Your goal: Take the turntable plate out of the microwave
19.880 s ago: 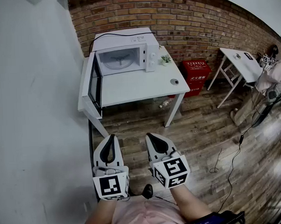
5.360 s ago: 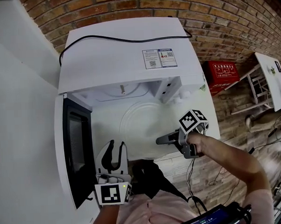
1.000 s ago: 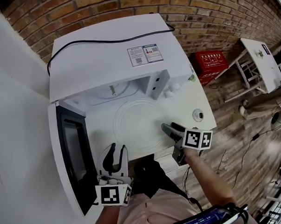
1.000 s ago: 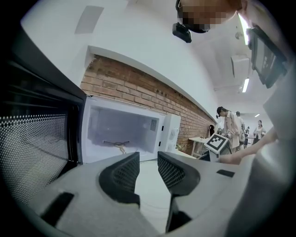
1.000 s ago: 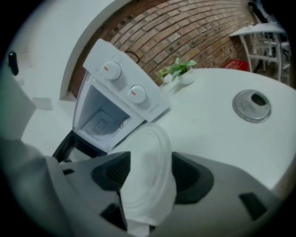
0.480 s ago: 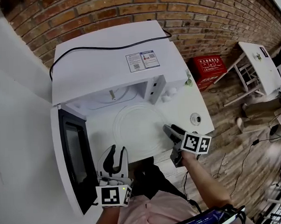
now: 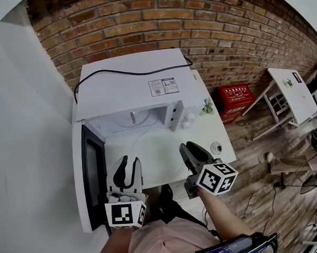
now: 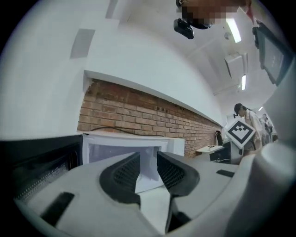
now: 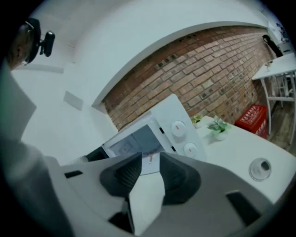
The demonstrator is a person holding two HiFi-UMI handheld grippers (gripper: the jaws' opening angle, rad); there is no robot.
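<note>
Brick wall [image 7: 143, 24] at the back, white bench [image 7: 206, 134] against it, and the microwave [image 7: 130, 90] sitting on that with its door [image 7: 92, 173] swung wide open. The turntable plate [image 7: 151, 150] is lying flat on the bench, at 6 o'clock from the oven's mouth. Left gripper [image 7: 130, 161] hangs at the plate's 7 o'clock, fingers just eased in a bit but clearly apart, nothing in them. Right gripper [image 7: 186, 147], at 4 o'clock, fingers just been closing, narrow gap, empty too.
</note>
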